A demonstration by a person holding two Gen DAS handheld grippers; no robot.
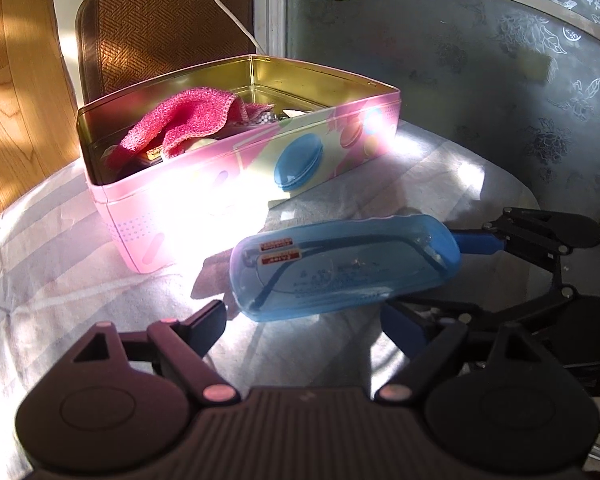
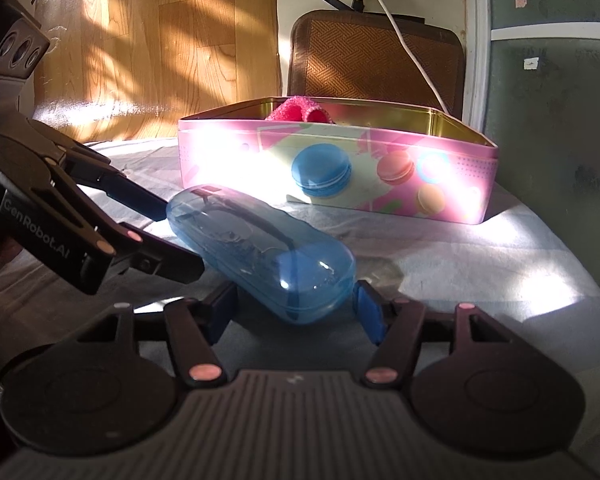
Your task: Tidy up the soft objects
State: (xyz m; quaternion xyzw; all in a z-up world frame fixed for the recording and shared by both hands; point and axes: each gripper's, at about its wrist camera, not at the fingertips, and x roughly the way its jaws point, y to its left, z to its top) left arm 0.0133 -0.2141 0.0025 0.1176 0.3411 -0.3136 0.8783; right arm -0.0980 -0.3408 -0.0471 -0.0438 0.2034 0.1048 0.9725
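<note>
A clear blue glasses case (image 1: 342, 266) with glasses inside lies on a pale cloth-covered table, also seen in the right wrist view (image 2: 260, 252). Behind it stands an open pink macaron tin (image 1: 204, 184), with its front wall in the right wrist view (image 2: 380, 176). A pink knitted cloth (image 1: 184, 122) lies in the tin with small items; its top shows over the rim (image 2: 298, 110). My left gripper (image 1: 304, 316) is open, its jaws straddling the case's near side. My right gripper (image 2: 296, 314) is open around the case's near end; it appears at the case's right end in the left view (image 1: 436, 276).
A brown woven cushion (image 1: 164, 28) leans on the wall behind the tin, with a white cable (image 1: 224, 4) across it. A frosted patterned glass door (image 1: 480, 80) stands at the right. A wooden panel (image 2: 160, 40) is at the left. Strong sunlight glares on the tin.
</note>
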